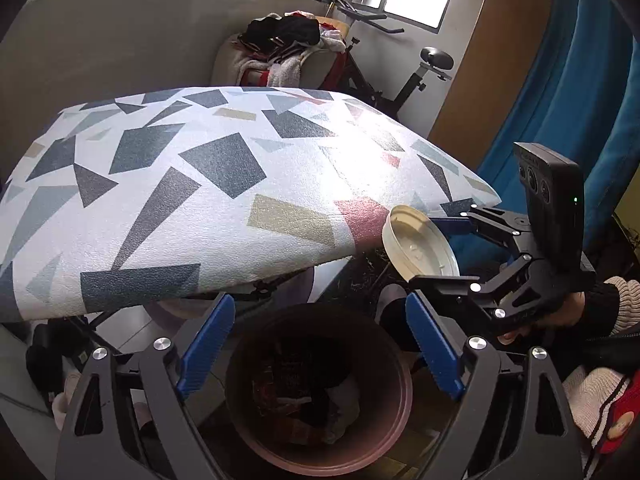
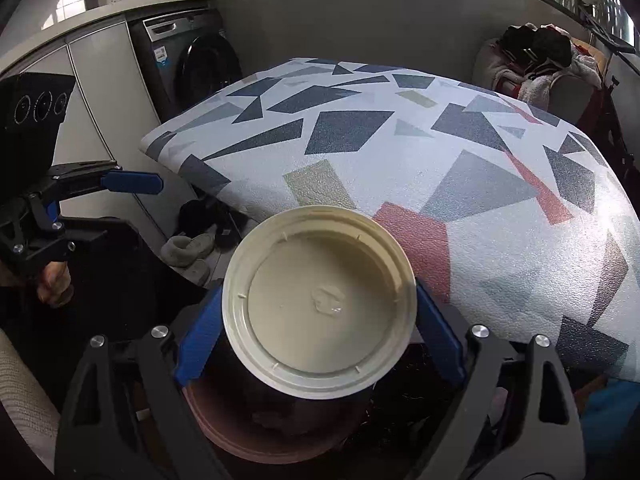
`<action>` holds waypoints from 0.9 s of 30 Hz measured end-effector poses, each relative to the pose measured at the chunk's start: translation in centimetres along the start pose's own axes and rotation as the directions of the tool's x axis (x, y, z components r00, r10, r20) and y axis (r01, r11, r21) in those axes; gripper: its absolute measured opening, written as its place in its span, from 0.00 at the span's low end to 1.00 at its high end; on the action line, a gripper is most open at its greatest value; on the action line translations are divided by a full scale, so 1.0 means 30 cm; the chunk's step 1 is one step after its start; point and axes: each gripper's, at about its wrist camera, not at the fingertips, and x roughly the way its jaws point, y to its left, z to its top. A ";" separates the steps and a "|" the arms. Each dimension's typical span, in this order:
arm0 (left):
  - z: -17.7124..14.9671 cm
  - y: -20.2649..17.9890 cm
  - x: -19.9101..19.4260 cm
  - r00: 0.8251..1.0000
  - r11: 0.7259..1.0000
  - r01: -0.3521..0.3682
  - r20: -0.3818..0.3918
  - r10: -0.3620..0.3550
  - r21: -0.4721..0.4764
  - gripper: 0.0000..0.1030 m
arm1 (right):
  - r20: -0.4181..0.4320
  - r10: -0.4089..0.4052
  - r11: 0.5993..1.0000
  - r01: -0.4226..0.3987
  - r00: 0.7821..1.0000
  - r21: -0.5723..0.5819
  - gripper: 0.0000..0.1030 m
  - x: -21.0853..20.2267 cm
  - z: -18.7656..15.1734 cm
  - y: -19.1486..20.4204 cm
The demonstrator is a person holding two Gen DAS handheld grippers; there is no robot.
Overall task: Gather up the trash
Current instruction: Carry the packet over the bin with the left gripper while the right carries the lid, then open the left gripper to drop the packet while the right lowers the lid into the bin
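Right wrist view: the table (image 2: 460, 200) edge lies just ahead of the right gripper (image 2: 320, 340); the bin (image 2: 240, 440) sits below it. Its jaws clamp the lid (image 2: 320, 300). The left gripper (image 1: 320, 344) is wide, empty. Risk: a tilted release lets the lid strike the rim and miss.
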 end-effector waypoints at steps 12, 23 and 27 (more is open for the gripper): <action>-0.009 0.049 -0.015 0.992 0.992 -0.123 0.041 0.122 0.033 0.94 | -0.082 0.030 0.997 -0.036 0.996 -0.075 0.86 0.066 -0.020 0.063; -0.017 0.078 0.018 0.991 0.991 -0.130 0.001 0.130 -0.010 0.94 | -0.137 0.028 0.994 -0.042 0.990 -0.104 0.88 0.109 -0.032 0.085; -0.019 0.088 0.019 0.992 0.991 -0.129 -0.002 0.129 -0.025 0.94 | -0.141 0.010 0.995 -0.025 0.990 -0.100 0.94 0.115 -0.032 0.079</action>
